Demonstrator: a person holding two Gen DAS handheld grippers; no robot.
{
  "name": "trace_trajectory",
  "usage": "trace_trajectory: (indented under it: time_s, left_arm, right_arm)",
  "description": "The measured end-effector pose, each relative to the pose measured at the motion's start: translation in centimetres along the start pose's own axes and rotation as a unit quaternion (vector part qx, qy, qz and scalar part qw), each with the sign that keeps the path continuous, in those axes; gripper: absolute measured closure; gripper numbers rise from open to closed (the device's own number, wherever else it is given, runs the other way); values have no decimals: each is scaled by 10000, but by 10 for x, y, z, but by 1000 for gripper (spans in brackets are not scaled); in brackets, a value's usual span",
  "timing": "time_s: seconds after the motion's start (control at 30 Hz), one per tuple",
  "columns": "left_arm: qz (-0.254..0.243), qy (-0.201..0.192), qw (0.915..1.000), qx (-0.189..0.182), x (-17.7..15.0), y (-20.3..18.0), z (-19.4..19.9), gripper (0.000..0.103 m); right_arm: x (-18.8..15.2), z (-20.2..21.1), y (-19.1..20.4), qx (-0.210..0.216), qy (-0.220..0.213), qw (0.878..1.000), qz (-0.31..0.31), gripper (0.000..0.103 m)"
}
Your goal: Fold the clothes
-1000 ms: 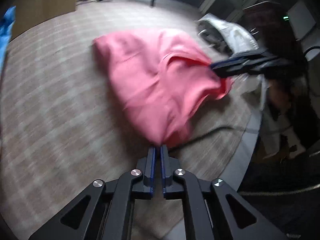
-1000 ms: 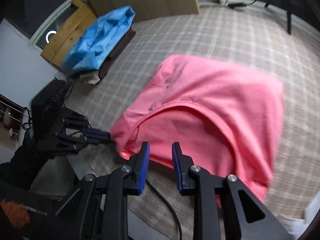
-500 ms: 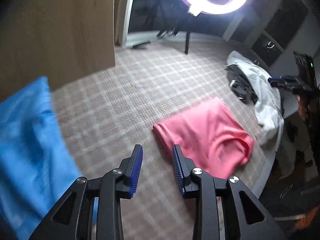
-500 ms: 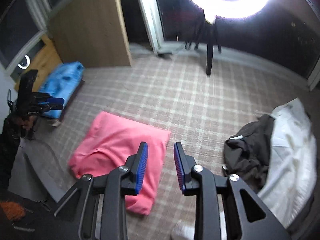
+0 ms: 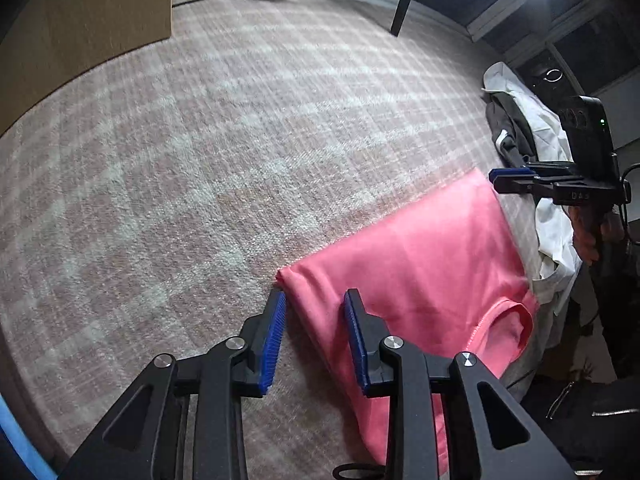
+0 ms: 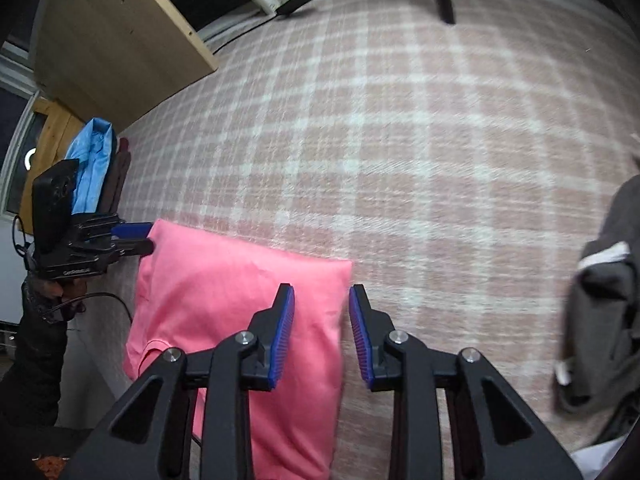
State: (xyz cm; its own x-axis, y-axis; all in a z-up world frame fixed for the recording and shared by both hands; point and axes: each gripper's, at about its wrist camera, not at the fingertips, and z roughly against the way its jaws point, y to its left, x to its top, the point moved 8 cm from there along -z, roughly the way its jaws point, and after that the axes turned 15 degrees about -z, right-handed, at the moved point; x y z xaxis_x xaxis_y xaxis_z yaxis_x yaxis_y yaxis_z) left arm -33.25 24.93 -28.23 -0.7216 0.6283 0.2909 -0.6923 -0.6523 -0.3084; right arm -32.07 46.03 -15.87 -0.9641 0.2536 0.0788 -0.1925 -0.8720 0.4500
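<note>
Pink garment (image 5: 420, 264): folded, flat on the plaid carpet (image 5: 240, 140).
Left gripper (image 5: 314, 312): jaws apart, just closing a little, over the garment's corner, gripping nothing.
Right gripper (image 6: 322, 308): jaws apart, empty, above its edge.

A plain coral-pink garment (image 5: 420, 264) lies on a carpet (image 5: 240, 140) checked in dusty pink and pale grey-white. Both the left gripper (image 5: 314, 336) and the right gripper (image 6: 322, 334) are black with bright blue pads. Nearby sit a sky-blue garment (image 6: 94, 164), a dark grey garment (image 6: 604, 320) with a white stripe, and a white cloth (image 5: 554, 224).
</note>
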Motion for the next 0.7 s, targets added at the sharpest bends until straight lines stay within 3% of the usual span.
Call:
trace_trajectory:
  time_s: [0.07, 0.13, 0.17, 0.2, 0.23, 0.57, 0.7]
  left_arm:
    - [15, -15, 10000, 17, -1, 1, -1, 97]
    - [16, -87, 10000, 34, -2, 2, 1, 101]
    - [-6, -138, 9999, 34, -2, 1, 3, 102]
    - [-35, -195, 9998, 33, -2, 0, 5, 102]
    - [-67, -238, 9997, 57, -2, -1, 7, 102]
    - [9, -850, 9963, 82, 5, 5, 40, 103]
    - [184, -691, 9974, 123, 6, 21, 19, 103]
  right_arm:
    - [-2, -6, 5, 34, 3, 10000, 74, 74]
    - [-4, -8, 9, 75, -53, 9998, 179, 76]
    - [-4, -9, 11, 113, -95, 9996, 230, 79]
    - [-5, -8, 13, 141, -135, 9994, 277, 91]
    - [-6, -8, 14, 148, -172, 9992, 316, 96]
    - [11, 23, 8, 420, -780, 9960, 125, 101]
    - [24, 10, -9, 386, -679, 9966, -247, 101]
